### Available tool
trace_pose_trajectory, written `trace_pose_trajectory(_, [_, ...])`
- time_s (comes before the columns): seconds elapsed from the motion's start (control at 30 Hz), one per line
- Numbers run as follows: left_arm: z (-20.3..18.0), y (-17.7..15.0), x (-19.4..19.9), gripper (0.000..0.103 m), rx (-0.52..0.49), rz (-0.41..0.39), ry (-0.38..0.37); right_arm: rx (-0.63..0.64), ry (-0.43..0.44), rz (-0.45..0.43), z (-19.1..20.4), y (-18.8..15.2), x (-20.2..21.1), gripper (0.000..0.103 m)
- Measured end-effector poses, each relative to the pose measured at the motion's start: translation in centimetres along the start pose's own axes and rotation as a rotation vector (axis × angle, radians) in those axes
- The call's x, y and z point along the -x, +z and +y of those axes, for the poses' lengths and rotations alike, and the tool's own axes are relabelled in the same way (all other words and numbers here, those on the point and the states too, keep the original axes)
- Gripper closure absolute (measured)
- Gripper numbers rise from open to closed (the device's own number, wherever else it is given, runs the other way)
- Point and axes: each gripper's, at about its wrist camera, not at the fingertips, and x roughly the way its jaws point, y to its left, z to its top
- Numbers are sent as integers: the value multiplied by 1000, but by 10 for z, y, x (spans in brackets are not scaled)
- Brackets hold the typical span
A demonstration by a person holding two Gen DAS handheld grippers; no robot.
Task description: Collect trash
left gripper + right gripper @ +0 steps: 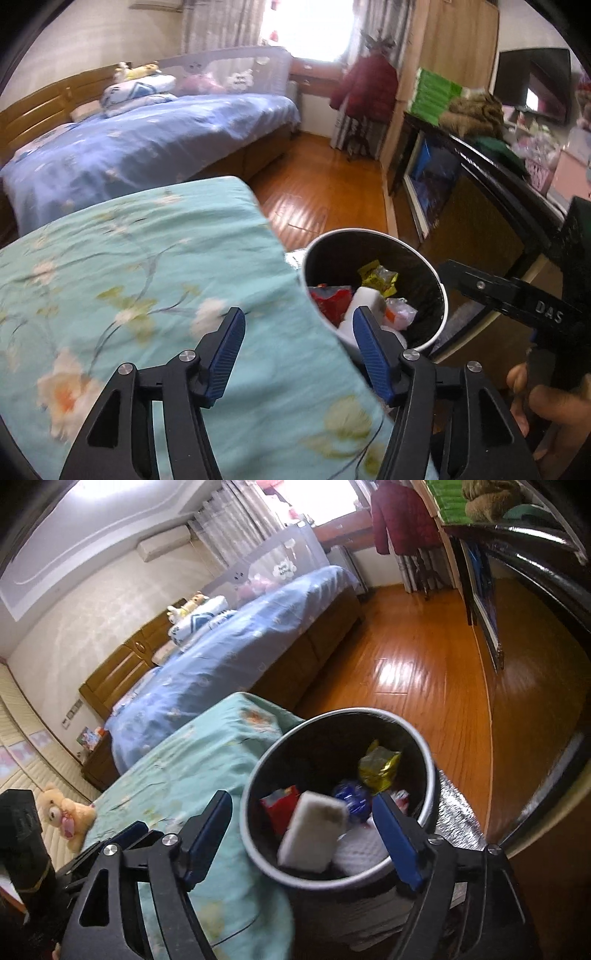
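Teal floral bedding (155, 280) sits just beside the trash bin (258, 775); left tongs (298, 345) and right tongs (303, 830) both spread, released.

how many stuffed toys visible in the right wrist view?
2. A teddy bear lies at the left, beside the green bedspread. A yellow plush toy sits on the pillows of the blue bed. Others may be hidden behind the bed rail.

white block (312, 834) blurred, trash bin (428, 760) base hidden, teal quilt (147, 258) cut off
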Motion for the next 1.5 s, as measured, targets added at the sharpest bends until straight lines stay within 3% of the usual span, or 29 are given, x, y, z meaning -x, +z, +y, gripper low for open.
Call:
trace_pose_trajectory(0.17, [22,-23,36,29,57,-35,39,20,41,-24,26,-19,13,19])
trace_pose_trajectory(0.53, [39,-62,103,27,103,-116,153,151,40,-104,75,-40,30,14])
trace_pose_trajectory(0.67, [39,-66,128,22,106,-183,188,224,17,-196,96,-41,46,0])
trace_pose_trajectory(0.77, [37,-71,144,10,86,-250,236,292,-7,-281,112,-43,56,0])
trace_pose_trajectory(0.8, [36,-73,150,1,80,-275,263,311,-11,-294,116,-45,57,0])
trace_pose_trajectory(1.0, [29,-88,167,1,52,-358,359,345,-9,-291,127,-48,44,0])
trace_pose_trajectory(1.5, [36,-81,159,1,64,-383,417,378,31,-346,144,-48,43,0])
